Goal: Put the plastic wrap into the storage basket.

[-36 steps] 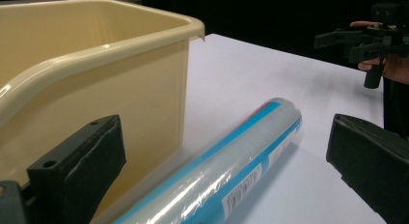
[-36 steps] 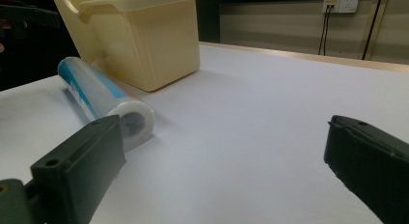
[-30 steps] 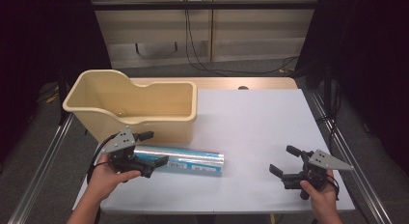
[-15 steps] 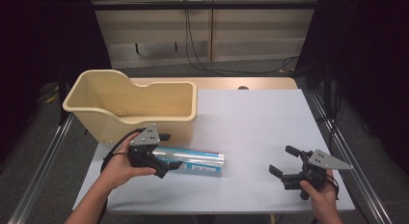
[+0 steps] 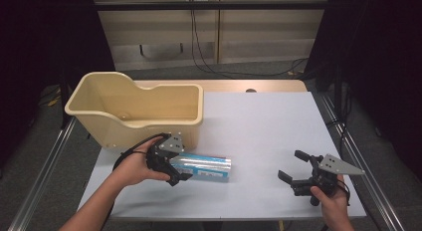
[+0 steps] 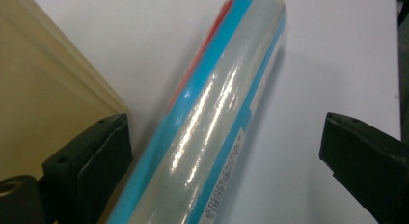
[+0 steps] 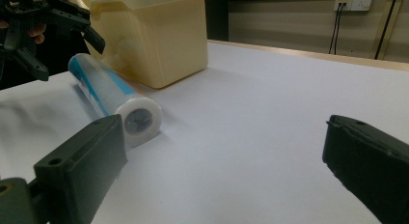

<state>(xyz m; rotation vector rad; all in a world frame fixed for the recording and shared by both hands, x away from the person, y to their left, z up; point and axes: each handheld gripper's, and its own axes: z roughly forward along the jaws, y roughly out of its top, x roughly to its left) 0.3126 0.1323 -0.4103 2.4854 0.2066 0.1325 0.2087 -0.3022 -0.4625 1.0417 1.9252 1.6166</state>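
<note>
While left gripper fingers, closing, straddle one roll unpressed, right gripper fingers spread

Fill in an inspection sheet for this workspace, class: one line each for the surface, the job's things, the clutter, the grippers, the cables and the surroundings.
Surface: white table top, bare wood strip along its far edge.
Job's things: roll of clear film with blue label lies on its side, beside the beige plastic tub.
Clutter: nothing seen.
Grippers: left gripper straddles the roll's near end, jaws have just been closing, pads not yet pressing on it; right gripper open, holding nothing, apart from the roll.
Cables: black cable trails from the left gripper; more hang down the back wall.
Surroundings: metal rails flank the table, grey floor, wall sockets behind.
</note>
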